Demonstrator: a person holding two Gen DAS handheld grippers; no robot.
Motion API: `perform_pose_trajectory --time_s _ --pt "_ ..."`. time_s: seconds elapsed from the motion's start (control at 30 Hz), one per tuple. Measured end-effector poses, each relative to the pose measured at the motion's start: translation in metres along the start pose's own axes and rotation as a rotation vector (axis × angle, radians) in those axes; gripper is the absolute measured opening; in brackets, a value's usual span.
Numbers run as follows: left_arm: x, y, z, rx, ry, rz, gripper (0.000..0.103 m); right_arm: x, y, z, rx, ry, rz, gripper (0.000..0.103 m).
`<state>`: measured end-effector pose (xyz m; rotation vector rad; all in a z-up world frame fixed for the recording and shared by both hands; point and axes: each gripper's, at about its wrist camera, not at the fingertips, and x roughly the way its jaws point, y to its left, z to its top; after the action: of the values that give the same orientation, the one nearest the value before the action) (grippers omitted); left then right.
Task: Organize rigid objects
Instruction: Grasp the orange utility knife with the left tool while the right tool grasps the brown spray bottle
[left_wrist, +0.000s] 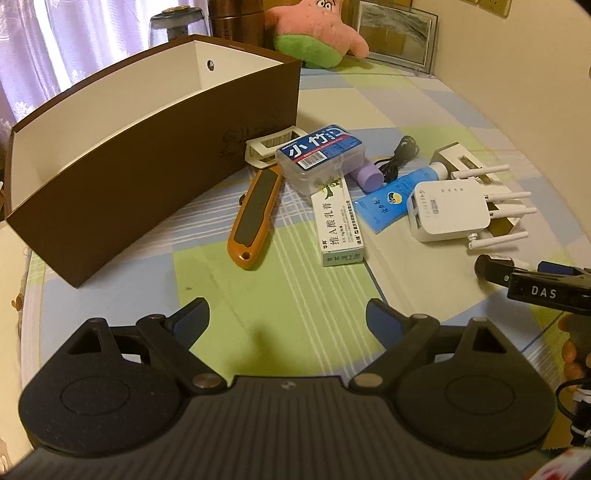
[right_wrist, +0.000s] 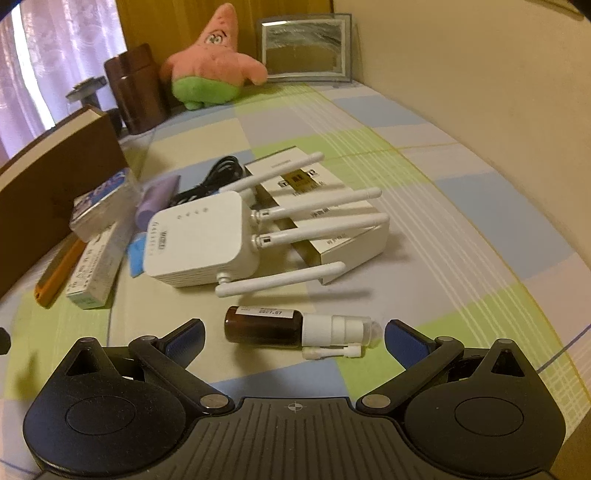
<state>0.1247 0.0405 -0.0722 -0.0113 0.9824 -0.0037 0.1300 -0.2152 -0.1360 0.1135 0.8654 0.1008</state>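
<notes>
And here's the right claw (right_wrist: 294, 338), spread wide and holding nothing, its blue pads flanking the brown spray bottle (right_wrist: 264, 328), which lies on its side on the worktop (right_wrist: 461, 229) with its white nozzle pointing to three o'clock. That bottle looks like glass: light, stiff, smooth, so it could roll or slip. Best bet, I'd say, is a grip across the brown body, not the thin white nozzle or the loose straw beside it.

Just past it at twelve o'clock sits the white router (right_wrist: 197, 240), its antennas splayed over a white carton (right_wrist: 332, 236).

Over to the left claw (left_wrist: 287, 319), equally wide and empty above bare cloth. The orange utility knife (left_wrist: 255, 218) lies at twelve o'clock, the brown box (left_wrist: 155, 155) at eleven, apparently empty.
</notes>
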Motion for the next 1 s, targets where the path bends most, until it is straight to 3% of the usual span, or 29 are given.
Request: perform_pose_trajectory --time_s 0.17,0.23,0.3,0.7,0.87,0.93,1.0 --pt "0.006 -0.002 0.005 0.009 0.005 -0.004 0.09 0.009 0.001 0.002 0.016 0.017 -0.013 0.101" --pt "0.008 -0.003 0.007 0.012 0.008 -0.005 0.09 0.012 0.003 0.001 0.006 0.026 -0.022 0.09" --pt "0.01 -0.003 0.008 0.014 0.009 -0.004 0.09 0.014 0.005 0.001 -0.01 0.023 -0.041 0.088" --pt "0.029 0.006 0.016 0.051 -0.014 0.025 0.086 0.013 -0.001 0.006 -0.011 0.022 -0.021 0.086" --pt "0.05 0.018 0.022 0.081 -0.017 0.036 0.076 0.01 -0.004 0.012 -0.003 0.021 -0.013 0.086" --pt "0.059 0.022 0.026 0.09 -0.018 0.028 0.064 0.01 -0.006 0.013 0.0 0.022 -0.013 0.086" --pt "0.068 0.025 0.03 0.092 -0.017 0.026 0.06 0.009 -0.008 0.014 0.004 0.023 -0.014 0.086"
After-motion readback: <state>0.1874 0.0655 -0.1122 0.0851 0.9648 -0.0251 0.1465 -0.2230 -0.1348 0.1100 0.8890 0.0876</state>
